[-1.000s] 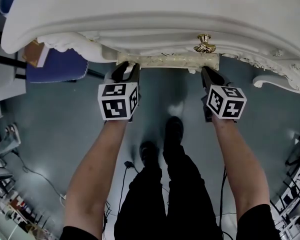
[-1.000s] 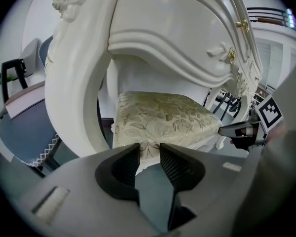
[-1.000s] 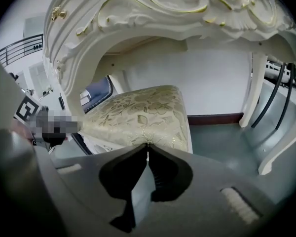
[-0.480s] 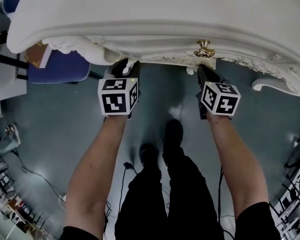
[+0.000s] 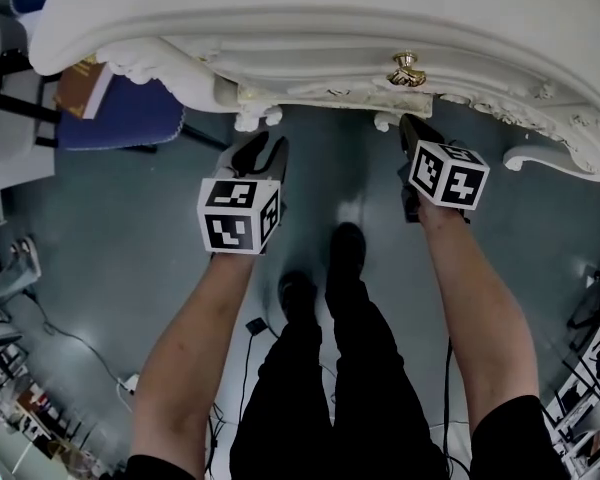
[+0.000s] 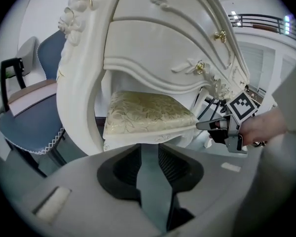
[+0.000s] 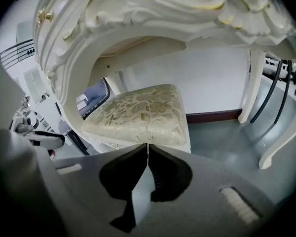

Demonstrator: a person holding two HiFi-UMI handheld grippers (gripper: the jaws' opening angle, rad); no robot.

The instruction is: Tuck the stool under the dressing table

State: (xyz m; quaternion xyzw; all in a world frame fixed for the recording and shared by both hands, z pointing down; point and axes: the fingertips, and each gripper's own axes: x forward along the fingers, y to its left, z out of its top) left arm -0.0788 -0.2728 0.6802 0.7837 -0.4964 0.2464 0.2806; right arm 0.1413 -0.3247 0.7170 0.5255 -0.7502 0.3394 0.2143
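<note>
Right claw (image 7: pixel 147 147) closed, near stool (image 7: pixel 143 113) under dressing table (image 7: pixel 138 14).

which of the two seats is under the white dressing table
The cream floral-cushioned stool sits under the white carved dressing table; the blue padded chair stands outside it.

Blue chair (image 5: pixel 120 118) with brown book (image 5: pixel 83 86); cables (image 5: pixel 75 343) on grey floor (image 5: pixel 110 228).

Stool (image 7: pixel 143 113): cream frame w/ gold-floral padded seat, upright, seat tucked under the dressing table (image 5: pixel 330 28), btwn its legs. Table: white, carved, curved front w/ gold trim. Both stand directly ahead of me.
</note>
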